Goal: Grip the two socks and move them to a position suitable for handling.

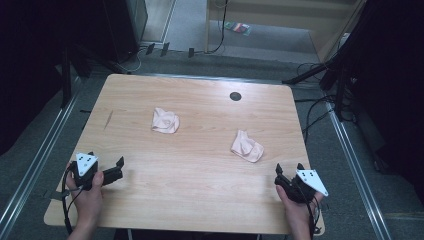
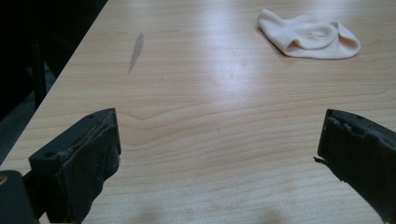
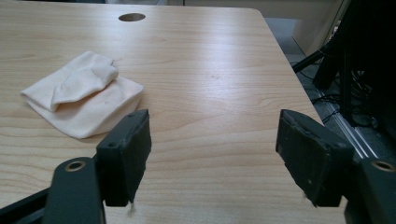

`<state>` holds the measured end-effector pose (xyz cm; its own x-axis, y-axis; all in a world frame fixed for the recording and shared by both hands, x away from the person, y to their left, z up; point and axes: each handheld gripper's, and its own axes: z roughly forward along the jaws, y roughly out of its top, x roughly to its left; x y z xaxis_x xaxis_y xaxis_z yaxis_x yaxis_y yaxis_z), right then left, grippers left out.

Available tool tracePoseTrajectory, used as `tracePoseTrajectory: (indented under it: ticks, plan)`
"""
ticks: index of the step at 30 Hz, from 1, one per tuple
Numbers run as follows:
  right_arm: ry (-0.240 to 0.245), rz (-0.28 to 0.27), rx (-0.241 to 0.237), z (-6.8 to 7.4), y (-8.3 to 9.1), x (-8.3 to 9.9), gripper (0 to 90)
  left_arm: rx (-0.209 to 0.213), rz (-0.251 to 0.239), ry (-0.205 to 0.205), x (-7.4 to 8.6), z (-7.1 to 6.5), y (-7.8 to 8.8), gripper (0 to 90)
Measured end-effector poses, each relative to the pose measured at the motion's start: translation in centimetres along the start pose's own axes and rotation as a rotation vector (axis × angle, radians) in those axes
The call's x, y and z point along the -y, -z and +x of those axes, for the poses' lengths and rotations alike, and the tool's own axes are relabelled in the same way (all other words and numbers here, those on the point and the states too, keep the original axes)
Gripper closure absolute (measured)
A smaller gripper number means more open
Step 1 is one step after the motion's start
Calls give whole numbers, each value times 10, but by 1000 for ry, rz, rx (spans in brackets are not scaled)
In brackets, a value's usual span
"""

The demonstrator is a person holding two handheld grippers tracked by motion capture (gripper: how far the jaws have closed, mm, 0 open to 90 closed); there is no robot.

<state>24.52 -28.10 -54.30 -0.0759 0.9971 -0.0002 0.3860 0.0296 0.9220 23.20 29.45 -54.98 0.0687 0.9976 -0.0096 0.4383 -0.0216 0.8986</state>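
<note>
Socks: two pale crumpled ones on the table (image 1: 200, 170), left sock (image 1: 165, 121) mid-table, right sock (image 1: 247, 146) nearer my right gripper (image 1: 289, 176). Both look light, limp, non-fragile; I'd pinch a raised fold. Left gripper (image 1: 116, 169) and right gape wide, holding nothing.

My tabletop (image 1: 200, 170) is light wood grain with rounded corners, and there's a round dark hole (image 1: 235, 96) near the far edge. Two crumpled pale pink cloths sit on it, well apart: one (image 1: 165, 120) left of center, the other (image 1: 247, 146) over to the right. There's also a thin grey smudge (image 1: 108, 119) near the left edge.
</note>
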Motion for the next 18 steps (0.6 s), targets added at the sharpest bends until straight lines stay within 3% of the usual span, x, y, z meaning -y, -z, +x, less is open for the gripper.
tracePoseTrajectory:
  ticks: [2, 5, 13, 18]
  plan:
    - [-12, 25, -18, 1, 1, -5, 303, 6, -13, -1, 1, 0, 1, 0]
    - [8, 11, -33, 6, 3, -11, 322, 12, -22, 3, 1, 0, 3, 0]
    - [68, -43, -96, 37, 9, -44, 335, 19, -27, -16, 2, -1, 5, 0]
    - [73, -12, -150, 57, -4, -55, 319, 14, -16, -15, 2, -1, 3, 0]
